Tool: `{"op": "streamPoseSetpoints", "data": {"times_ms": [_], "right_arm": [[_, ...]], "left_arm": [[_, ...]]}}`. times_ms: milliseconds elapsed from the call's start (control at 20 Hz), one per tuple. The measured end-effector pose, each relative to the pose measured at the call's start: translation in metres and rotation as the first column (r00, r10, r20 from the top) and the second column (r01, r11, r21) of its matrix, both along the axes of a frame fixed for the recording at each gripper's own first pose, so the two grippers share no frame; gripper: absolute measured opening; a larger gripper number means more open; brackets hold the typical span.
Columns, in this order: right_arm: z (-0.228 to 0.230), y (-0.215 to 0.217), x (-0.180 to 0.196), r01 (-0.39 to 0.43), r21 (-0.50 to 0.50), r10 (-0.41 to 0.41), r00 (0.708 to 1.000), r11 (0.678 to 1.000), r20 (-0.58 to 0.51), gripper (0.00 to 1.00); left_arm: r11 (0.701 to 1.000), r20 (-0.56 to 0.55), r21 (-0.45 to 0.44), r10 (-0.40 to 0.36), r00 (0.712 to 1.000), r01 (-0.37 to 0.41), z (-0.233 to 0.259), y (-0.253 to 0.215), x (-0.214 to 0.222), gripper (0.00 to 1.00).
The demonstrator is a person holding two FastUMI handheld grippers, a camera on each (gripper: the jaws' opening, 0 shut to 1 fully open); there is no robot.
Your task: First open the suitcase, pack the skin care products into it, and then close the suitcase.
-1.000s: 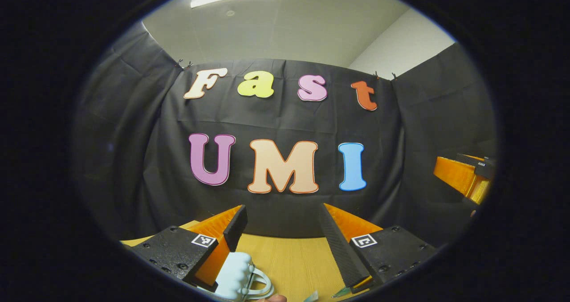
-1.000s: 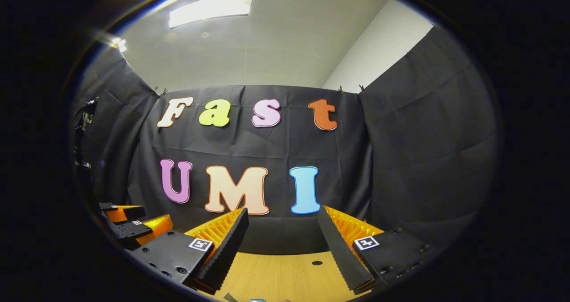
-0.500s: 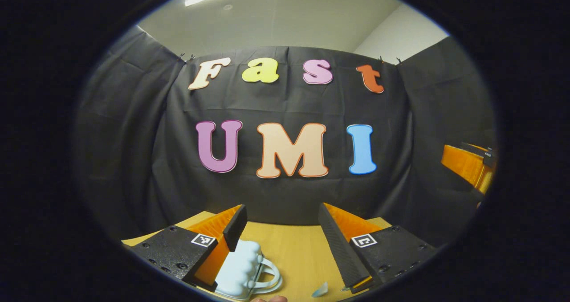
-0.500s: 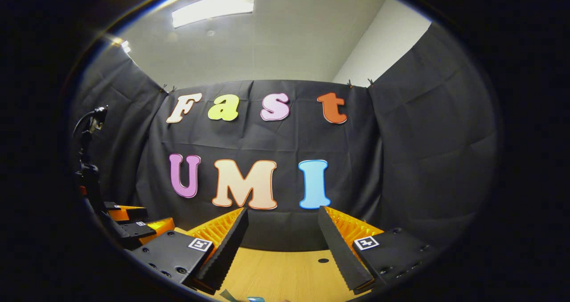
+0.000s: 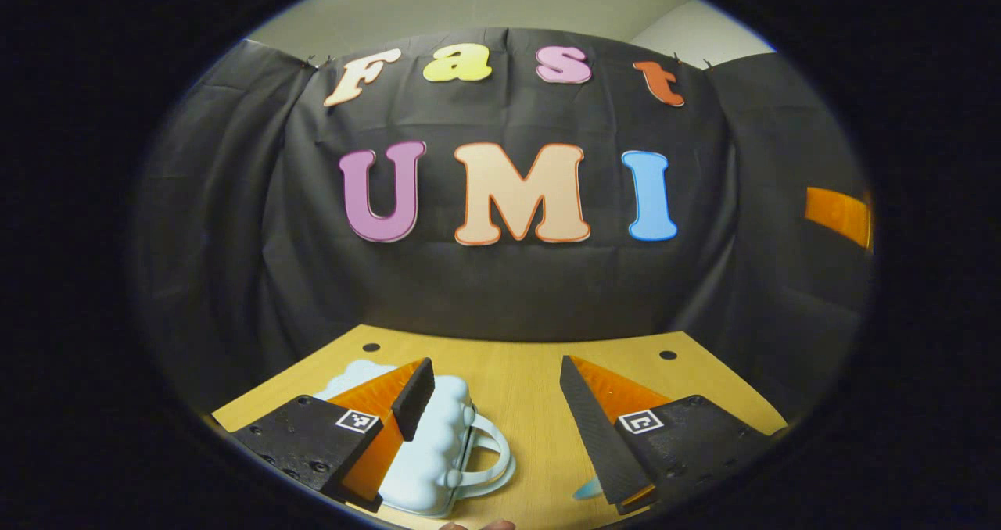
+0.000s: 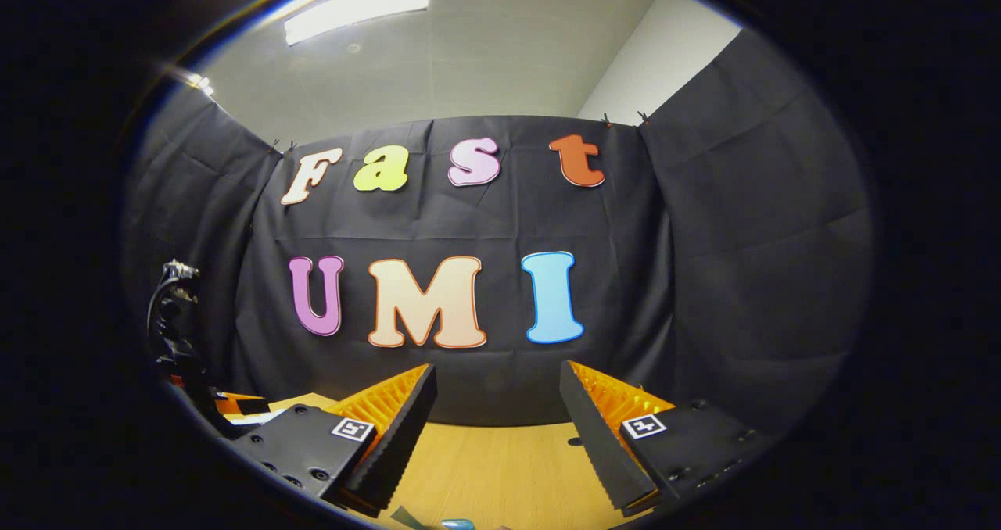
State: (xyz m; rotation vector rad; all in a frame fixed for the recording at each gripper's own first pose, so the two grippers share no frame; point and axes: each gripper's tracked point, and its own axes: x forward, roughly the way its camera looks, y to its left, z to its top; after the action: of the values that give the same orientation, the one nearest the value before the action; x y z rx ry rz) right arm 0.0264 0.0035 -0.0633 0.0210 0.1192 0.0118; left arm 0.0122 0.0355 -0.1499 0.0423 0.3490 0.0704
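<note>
A small pale blue suitcase (image 5: 438, 456) with a bumpy shell lies shut on the wooden table (image 5: 516, 381), its looped handle (image 5: 493, 460) pointing right. My left gripper (image 5: 494, 375) hovers over it, open, with the left finger in front of the case and nothing between the fingers. A small teal item (image 5: 586, 489) peeks out beside the right finger. My right gripper (image 6: 496, 380) is open above the table (image 6: 485, 475), holding nothing. A bit of a teal item (image 6: 457, 524) shows at the bottom edge of the right gripper view.
Black cloth walls close the table at the back and sides. Two round holes (image 5: 667, 355) mark the table's far edge. The other gripper's orange body (image 5: 838, 216) hangs at the far right of the left gripper view. A cable and mount (image 6: 174, 311) stand at the left of the right gripper view.
The left gripper view has tipped downward, so more of the table and the whole suitcase have come into sight. The right gripper has shifted only slightly. Both stay open.
</note>
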Motion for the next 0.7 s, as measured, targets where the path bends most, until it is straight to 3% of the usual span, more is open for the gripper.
{"op": "streamPoseSetpoints", "data": {"times_ms": [450,700], "right_arm": [[-0.02,-0.004,0.005,0.047,-0.073,-0.05,0.997,0.996,-0.051,0.99],[-0.025,-0.007,0.004,0.056,-0.111,-0.064,0.996,0.992,-0.067,0.99]], "left_arm": [[0.999,-0.247,-0.028,-0.051,0.968,0.046,-0.097,-0.006,0.01,0.95],[0.999,-0.393,-0.053,-0.027,0.919,0.007,-0.143,0.0,0.01,0.96]]}}
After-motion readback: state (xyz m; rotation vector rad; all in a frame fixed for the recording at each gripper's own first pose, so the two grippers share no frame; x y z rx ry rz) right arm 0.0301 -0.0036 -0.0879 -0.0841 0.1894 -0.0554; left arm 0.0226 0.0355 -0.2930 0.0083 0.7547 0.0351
